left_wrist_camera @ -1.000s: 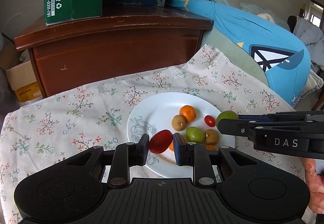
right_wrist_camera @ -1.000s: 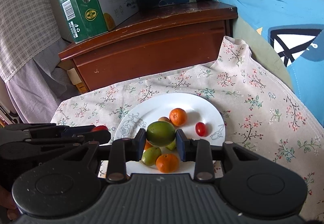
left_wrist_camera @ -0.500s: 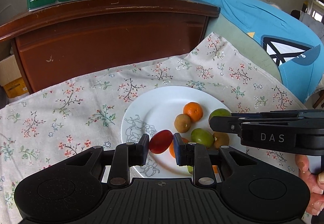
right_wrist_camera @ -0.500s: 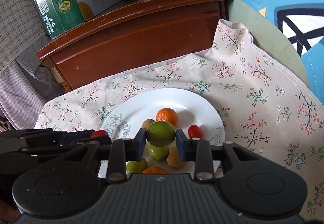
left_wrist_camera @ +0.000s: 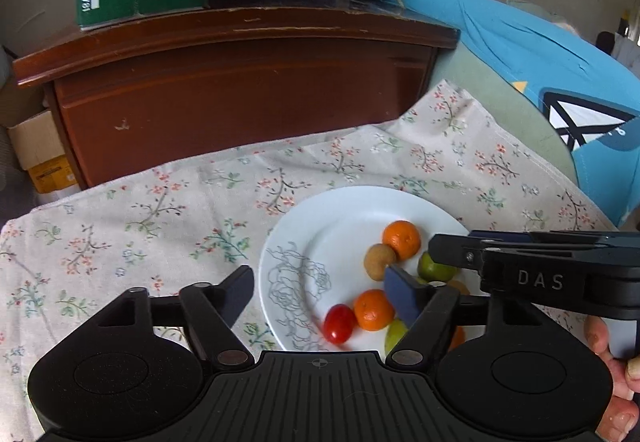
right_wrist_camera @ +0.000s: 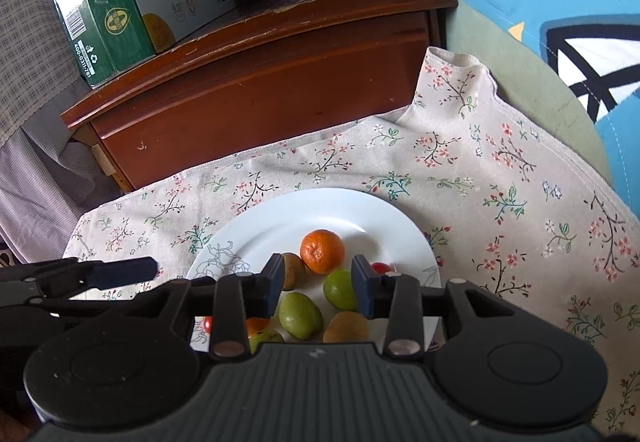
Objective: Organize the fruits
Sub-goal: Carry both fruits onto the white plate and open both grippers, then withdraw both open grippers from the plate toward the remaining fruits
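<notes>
We see the left gripper (left_wrist_camera: 320,292) with its jaws just sprung wide, nothing held; the red tomato (left_wrist_camera: 339,323) lies loose on the white plate (left_wrist_camera: 320,226) at about seven o'clock, beside an orange (left_wrist_camera: 373,309). The right gripper (right_wrist_camera: 318,284) has its jaws just easing apart, and the green fruit (right_wrist_camera: 340,289) sits between them on the plate, against the right one.

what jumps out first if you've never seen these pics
A white plate heaped with small fruit on a flowered cloth: oranges, green fruits, a red tomato. Both black grippers, left and right, hang open over it, empty. Behind stands a dark wooden cabinet bearing a green carton.
</notes>
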A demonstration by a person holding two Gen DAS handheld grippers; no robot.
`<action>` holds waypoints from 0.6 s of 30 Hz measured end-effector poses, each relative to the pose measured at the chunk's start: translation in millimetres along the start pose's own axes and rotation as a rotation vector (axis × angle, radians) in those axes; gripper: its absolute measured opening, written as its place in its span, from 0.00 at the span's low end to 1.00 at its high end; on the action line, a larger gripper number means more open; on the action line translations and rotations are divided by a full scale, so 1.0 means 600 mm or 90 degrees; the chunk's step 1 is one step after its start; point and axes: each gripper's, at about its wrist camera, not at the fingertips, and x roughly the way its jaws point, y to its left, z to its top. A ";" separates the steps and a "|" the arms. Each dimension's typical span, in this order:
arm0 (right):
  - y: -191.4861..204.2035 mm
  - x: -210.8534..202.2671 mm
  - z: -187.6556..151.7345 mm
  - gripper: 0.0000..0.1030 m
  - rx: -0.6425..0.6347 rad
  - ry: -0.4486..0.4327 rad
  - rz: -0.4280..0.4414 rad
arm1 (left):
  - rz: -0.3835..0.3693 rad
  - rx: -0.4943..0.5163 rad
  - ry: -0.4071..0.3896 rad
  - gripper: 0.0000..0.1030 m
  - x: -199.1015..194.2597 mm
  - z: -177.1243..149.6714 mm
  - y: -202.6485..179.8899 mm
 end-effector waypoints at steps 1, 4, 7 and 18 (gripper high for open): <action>0.001 -0.001 0.001 0.40 -0.002 0.000 0.001 | -0.002 -0.003 -0.005 0.78 -0.004 0.002 0.003; 0.004 -0.005 0.000 0.47 -0.004 0.002 0.004 | 0.006 -0.017 0.002 0.80 -0.014 0.006 0.010; 0.009 -0.013 -0.006 0.49 -0.010 0.008 0.007 | 0.014 -0.014 0.013 0.81 -0.024 0.000 0.010; 0.010 -0.060 -0.043 0.56 0.005 0.018 0.000 | 0.038 -0.016 0.041 0.82 -0.075 -0.037 0.022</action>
